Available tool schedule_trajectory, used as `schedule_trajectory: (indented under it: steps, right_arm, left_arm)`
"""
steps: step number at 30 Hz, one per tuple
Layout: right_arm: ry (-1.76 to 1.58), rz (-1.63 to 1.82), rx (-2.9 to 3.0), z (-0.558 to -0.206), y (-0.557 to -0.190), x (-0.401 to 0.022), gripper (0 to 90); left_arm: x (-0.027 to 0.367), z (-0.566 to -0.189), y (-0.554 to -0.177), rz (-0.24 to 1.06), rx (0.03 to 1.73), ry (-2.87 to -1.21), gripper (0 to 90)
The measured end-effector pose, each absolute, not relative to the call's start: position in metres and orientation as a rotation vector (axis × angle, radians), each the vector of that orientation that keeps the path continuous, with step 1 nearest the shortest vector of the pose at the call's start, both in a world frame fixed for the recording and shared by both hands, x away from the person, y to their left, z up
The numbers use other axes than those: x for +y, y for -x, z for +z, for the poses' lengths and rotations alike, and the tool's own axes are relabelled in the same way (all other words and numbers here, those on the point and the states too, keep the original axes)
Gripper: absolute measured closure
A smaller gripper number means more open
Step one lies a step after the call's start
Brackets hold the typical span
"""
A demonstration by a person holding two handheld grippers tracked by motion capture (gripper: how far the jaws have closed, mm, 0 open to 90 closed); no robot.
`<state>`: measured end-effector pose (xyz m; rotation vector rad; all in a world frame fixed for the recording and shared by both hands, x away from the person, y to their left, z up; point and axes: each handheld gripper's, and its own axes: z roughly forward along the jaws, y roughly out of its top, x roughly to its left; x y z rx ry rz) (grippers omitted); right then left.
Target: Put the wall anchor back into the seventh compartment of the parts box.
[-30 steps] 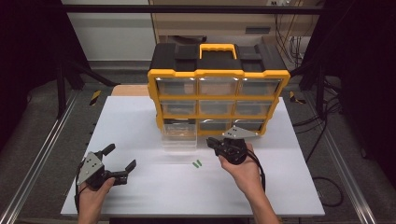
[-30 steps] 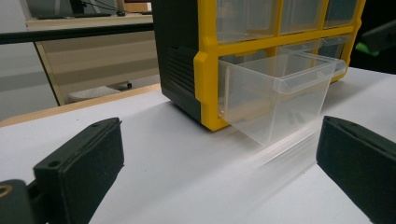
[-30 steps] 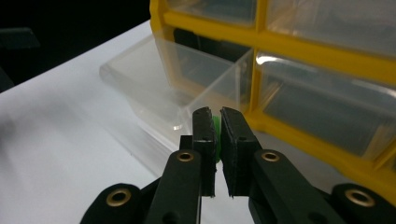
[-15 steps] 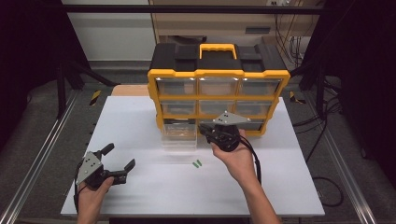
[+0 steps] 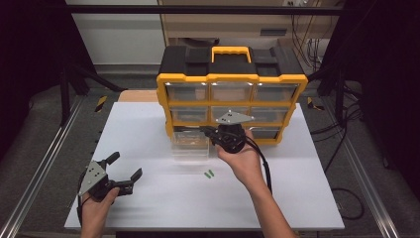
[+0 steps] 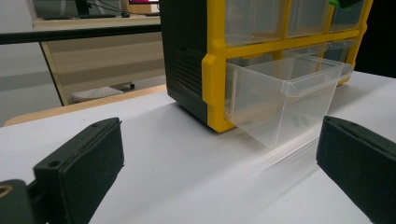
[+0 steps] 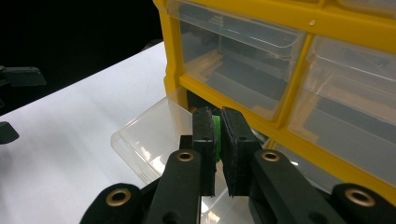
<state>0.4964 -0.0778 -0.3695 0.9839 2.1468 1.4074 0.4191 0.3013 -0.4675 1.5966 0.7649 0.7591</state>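
Right hand-held gripper (image 7: 217,128) pinches a small green piece (image 7: 216,135) between its pads, held over the clear drawer (image 5: 190,144) pulled out of the yellow organizer (image 5: 232,101); two more green pieces (image 5: 209,174) lie on the white surface (image 5: 148,198) nearby. Left hand-held gripper (image 5: 124,173) rests on the surface, jaws spread, holding nothing.

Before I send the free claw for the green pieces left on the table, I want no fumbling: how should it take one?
Take one green piece across its narrow middle, coming straight down: both lie flat on the white table in open space, just in front of the pulled-out clear drawer.
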Motion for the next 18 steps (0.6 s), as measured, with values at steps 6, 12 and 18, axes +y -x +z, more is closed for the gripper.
schedule_trajectory:
  steps: [6,12,18]
  right_arm:
    - [-0.981,1.376,2.171,-0.371,-0.503,-0.069,84.7]
    - [-0.959,1.339,2.194,-0.376,-0.508,-0.059,78.7]
    - [-0.959,1.342,2.177,-0.373,-0.504,-0.057,64.1]
  left_arm:
    - [0.3,-0.468,-0.42,0.757,0.763,-1.601,0.5]
    - [0.3,-0.468,-0.42,0.757,0.76,-1.604,0.5]
    - [0.3,-0.468,-0.419,0.757,0.761,-1.602,0.5]
